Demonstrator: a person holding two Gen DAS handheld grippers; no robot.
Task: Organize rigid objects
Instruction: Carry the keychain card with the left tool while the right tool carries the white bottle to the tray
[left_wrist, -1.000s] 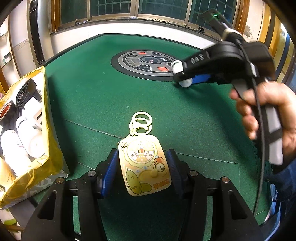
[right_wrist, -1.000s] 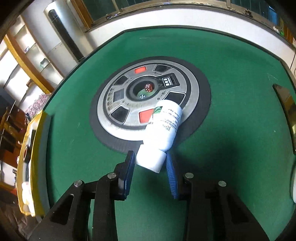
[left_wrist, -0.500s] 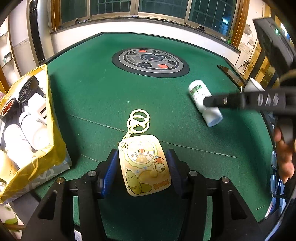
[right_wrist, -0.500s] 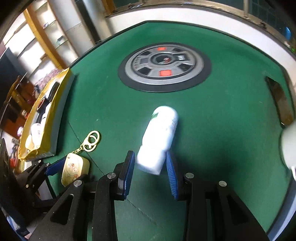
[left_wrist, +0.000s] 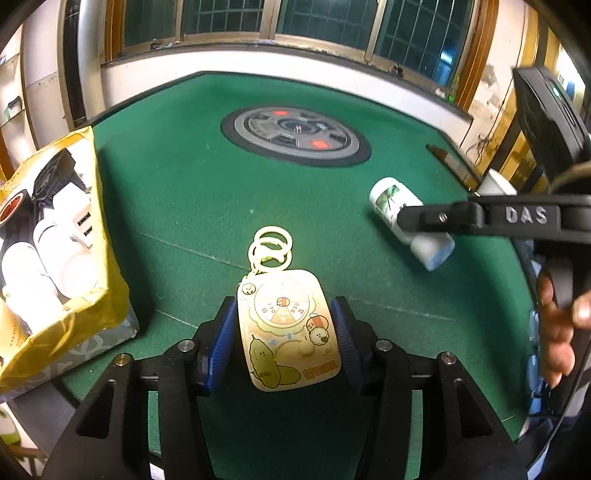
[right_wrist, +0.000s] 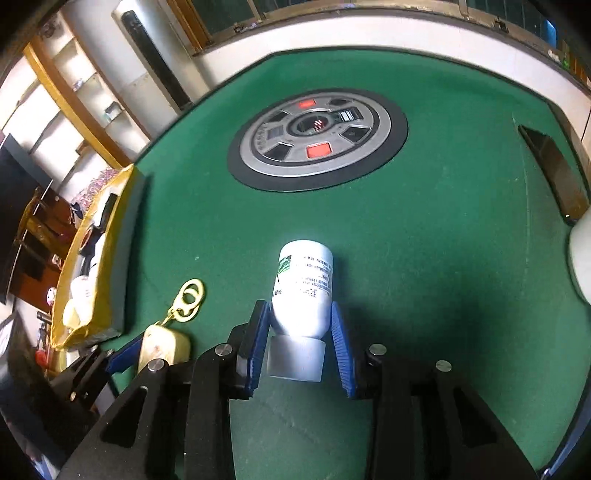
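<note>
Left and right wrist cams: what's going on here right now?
A person is sorting small items on a green felt table with two handheld grippers. The left gripper straddles a yellow cartoon keychain tag, jaws close beside it, rings pointing away. The right gripper brackets a white bottle lying on the felt, pads not visibly clamped. A yellow box already holding white items sits at the left edge.

A green felt table (left_wrist: 184, 177) carries a round grey control panel (left_wrist: 295, 134) at its centre.
</note>
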